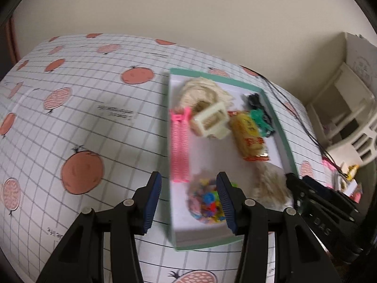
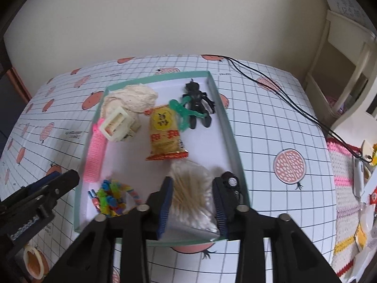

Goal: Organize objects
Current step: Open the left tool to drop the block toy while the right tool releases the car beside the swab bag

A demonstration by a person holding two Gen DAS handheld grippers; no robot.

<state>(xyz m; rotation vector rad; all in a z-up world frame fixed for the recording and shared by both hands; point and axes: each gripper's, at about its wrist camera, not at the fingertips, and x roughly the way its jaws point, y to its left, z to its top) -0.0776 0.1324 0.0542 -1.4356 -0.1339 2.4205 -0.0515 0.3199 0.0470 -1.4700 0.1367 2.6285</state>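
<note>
In the green-rimmed tray (image 2: 232, 127), a snack packet (image 2: 165, 134), beads (image 2: 110, 199), cotton swabs (image 2: 190, 198) between the right hand-held gripper's (image 2: 192, 208) parted fingers; left hand-held gripper (image 1: 188, 202) wide, empty.

A shallow box (image 2: 229, 127) sits on the tablecloth (image 2: 271, 122), holding everything. In its far left corner lies a crocheted bundle (image 2: 132, 99), with a small frame-like plastic piece (image 2: 115, 123) resting against its near side. A ribbed strip (image 2: 95, 152) runs along the left wall. The snack packet (image 2: 165, 134) lies mid-box; the toy figure (image 2: 198, 101) is to its right, farther back. A bag of beads (image 2: 110, 200) occupies the near left corner, and a bag of cotton swabs (image 2: 190, 195) lies to its right. A cable (image 2: 282, 99) crosses the cloth to the right of the box.
</note>
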